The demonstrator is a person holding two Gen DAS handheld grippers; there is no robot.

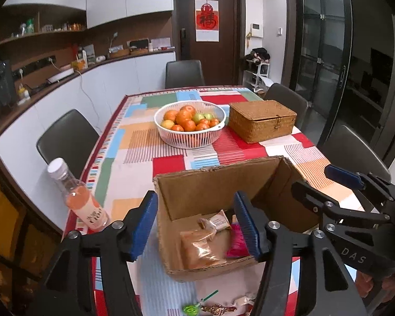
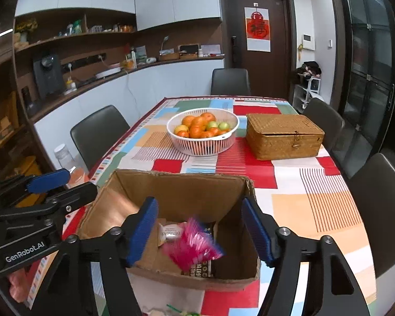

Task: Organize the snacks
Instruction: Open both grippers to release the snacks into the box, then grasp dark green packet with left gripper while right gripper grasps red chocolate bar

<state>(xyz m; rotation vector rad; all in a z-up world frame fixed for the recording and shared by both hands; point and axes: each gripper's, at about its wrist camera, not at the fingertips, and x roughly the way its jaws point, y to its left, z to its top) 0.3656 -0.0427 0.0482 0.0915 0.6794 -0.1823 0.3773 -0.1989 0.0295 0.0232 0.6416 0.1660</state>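
Patchwork-cloth counter [image 1: 134, 142]: cardboard box [image 1: 210, 181] holds wrapped snacks [image 1: 201, 247]; loose sweets [image 1: 218, 308] lie just before the box. Both my fingers [image 1: 246, 225] gape wide, empty. Advice: lower squarely onto one sweet, close gently.

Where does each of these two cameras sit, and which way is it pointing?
Left wrist: on the left gripper, facing the cardboard box; the right gripper shows at right.
Right wrist: on the right gripper, over that box; the left gripper shows at left.
Shared: box, fruit basket, wicker box.
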